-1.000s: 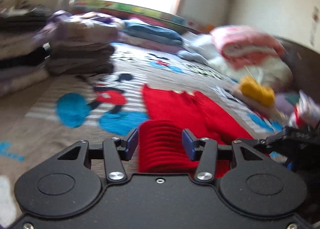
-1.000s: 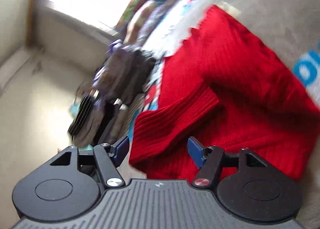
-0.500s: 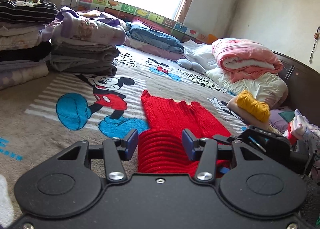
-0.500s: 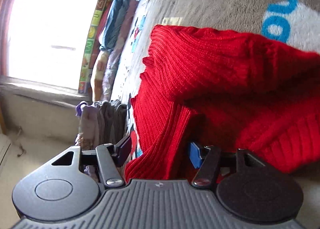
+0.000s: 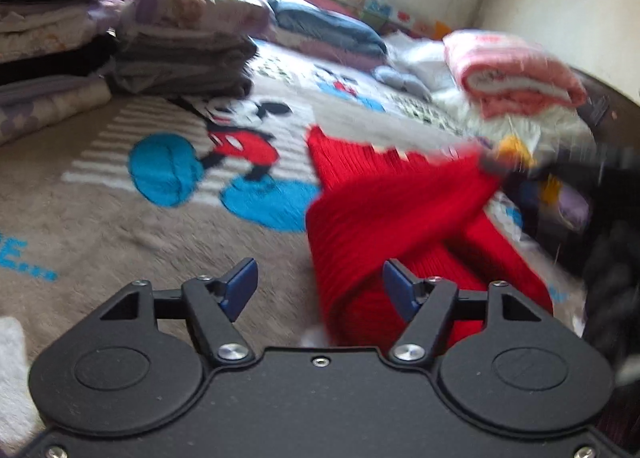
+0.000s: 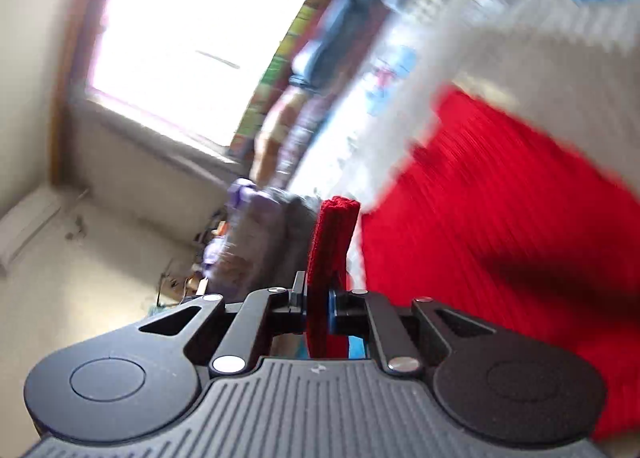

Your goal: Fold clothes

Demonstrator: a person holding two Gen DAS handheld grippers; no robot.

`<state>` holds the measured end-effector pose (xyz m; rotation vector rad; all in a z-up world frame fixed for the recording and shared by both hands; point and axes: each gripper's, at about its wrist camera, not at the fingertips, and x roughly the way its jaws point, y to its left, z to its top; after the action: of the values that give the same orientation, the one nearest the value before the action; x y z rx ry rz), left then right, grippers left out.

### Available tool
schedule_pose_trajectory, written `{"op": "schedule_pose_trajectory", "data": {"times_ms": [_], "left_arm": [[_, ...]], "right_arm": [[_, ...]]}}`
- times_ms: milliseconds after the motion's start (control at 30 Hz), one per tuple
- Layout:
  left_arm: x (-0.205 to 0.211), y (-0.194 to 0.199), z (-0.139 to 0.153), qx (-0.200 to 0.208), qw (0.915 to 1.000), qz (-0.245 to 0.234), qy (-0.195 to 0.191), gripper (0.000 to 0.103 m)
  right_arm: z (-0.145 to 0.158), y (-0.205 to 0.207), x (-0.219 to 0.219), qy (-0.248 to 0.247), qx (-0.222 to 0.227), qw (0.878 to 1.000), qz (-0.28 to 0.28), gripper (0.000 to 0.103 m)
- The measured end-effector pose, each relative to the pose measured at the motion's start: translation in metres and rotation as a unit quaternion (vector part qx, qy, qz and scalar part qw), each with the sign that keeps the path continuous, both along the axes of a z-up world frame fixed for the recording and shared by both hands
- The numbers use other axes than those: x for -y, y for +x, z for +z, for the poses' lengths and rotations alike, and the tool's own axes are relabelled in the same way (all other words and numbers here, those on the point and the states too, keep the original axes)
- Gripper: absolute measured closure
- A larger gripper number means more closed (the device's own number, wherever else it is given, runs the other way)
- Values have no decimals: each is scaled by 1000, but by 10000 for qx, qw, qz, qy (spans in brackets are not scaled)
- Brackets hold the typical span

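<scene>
Right wrist view: the right gripper [image 6: 318,300] has its jaws clamped on a doubled strip of the red ribbed sweater [image 6: 500,225], whose body lies spread on the bed's cartoon-print blanket [image 5: 120,217]. The left gripper [image 5: 320,288] hangs with jaws wide apart and nothing between them, at the sweater's near edge. The knit looks soft, thick and stretchy, so it will likely sag and drag; ribbed edges and corners offer the surest hold. Stacks of folded clothes [image 5: 180,61] and a pink rolled quilt [image 5: 516,73] crowd the far side, well apart from the sweater.
</scene>
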<state>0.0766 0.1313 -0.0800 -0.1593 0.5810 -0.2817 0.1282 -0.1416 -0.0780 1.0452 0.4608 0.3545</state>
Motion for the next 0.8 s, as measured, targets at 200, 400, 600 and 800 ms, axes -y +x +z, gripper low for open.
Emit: {"op": "schedule_pose_trajectory", "data": {"times_ms": [200, 400, 600, 800], "left_arm": [[44, -11, -5, 270, 9968, -256, 711, 44], [92, -25, -10, 722, 9835, -631, 1534, 86], [134, -34, -22, 1119, 9529, -1168, 2567, 88], [152, -30, -32, 1156, 9384, -1534, 2871, 88]], "right_arm": [[38, 13, 34, -422, 558, 9975, 65, 92], [41, 6, 81, -542, 693, 9960, -146, 92], [14, -11, 125, -517, 539, 9962, -448, 92], [-24, -27, 162, -355, 259, 9964, -726, 92]]}}
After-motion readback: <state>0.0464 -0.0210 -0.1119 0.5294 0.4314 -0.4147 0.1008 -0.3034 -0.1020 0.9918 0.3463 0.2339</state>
